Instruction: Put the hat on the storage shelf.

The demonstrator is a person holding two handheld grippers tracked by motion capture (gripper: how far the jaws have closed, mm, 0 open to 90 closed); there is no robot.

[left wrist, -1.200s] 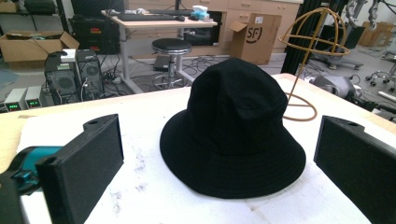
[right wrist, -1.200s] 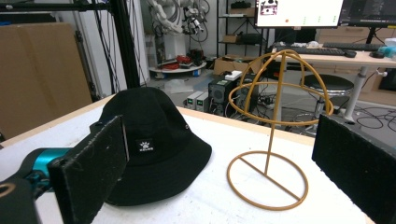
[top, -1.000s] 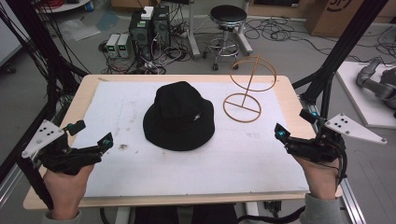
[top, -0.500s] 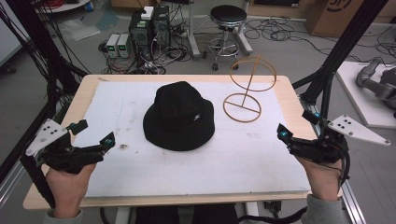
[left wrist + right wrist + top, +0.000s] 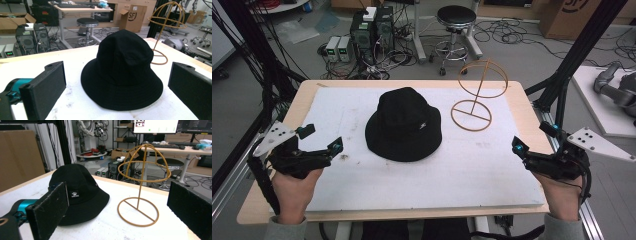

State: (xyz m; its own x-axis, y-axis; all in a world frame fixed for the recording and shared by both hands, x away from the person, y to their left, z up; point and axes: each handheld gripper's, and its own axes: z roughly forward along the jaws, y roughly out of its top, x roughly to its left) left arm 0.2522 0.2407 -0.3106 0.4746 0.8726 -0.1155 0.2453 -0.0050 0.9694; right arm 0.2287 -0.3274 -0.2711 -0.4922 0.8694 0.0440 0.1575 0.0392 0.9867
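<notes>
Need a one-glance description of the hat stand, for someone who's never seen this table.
Start from the white mat covering the wooden table. A black bucket hat lies at its middle; to the right of the hat, toward the far edge, stands the hat stand. It is the one bare wire frame there: tan, a flat ring base, a thin upright post, and an empty domed cage of hoops on top.

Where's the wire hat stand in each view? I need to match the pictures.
High view: wire hat stand upper right of centre, right of the black bucket hat.
Left gripper view: top right, behind the hat.
Right gripper view: centre, right of the hat.
Shared landmark: the hat.
</notes>
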